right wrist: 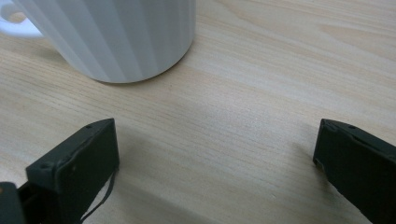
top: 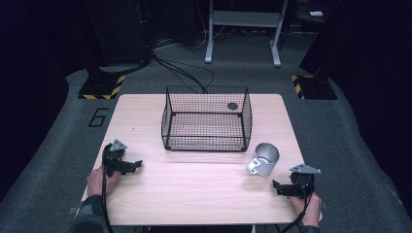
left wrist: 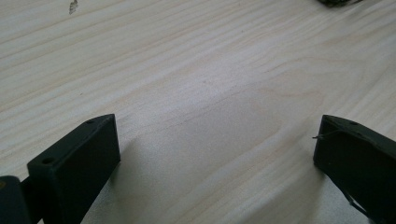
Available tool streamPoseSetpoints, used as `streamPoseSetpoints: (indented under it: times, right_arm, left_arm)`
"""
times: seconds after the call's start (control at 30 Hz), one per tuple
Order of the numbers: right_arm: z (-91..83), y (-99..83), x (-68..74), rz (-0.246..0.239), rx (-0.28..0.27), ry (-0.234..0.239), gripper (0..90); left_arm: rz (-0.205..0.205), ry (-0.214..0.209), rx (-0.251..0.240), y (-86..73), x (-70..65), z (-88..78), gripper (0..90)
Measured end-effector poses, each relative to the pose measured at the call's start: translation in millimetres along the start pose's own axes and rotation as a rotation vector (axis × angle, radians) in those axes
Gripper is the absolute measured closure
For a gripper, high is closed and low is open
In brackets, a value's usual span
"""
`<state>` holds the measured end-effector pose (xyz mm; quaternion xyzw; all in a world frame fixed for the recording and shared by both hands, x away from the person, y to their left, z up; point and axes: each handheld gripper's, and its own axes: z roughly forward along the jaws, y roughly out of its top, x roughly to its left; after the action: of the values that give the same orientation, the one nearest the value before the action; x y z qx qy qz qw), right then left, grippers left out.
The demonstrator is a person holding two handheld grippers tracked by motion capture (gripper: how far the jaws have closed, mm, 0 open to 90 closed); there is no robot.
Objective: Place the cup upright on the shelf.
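From the high view, one wooden tabletop (top: 194,194) carries one black wire basket (top: 207,119) toward the far edge at its middle, and one white mug (top: 263,159) near the right edge, just beyond the basket's near right corner. Two tongs rest at the near edge: the left tongs (top: 138,164) by the near left corner and the right tongs (top: 275,185) by the near right corner, each held by one hand.

In the left gripper view, the left tongs (left wrist: 217,140) stand spread wide over bare wood.

In the right gripper view, the right tongs (right wrist: 217,140) are spread wide too, with the ribbed mug (right wrist: 121,37) upright just ahead, apart from both jaws.
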<state>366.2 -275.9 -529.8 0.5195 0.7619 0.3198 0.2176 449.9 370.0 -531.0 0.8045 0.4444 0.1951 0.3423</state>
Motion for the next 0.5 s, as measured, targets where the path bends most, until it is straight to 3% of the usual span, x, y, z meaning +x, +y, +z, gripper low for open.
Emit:
streamPoseSetpoints:
  times: [0.3,0.5]
  right_arm:
    - [-1.4,1.2,0.6,-0.007,-0.006,0.007,0.0]
    - [-9.4,-1.3,-1.0,0.042,-0.011,0.036,0.0]
  left_arm:
    - [0.0,-0.002,0.004,0.2,0.3,-0.2,0.3]
    - [-0.001,-0.001,0.004,0.2,0.2,-0.3,0.3]
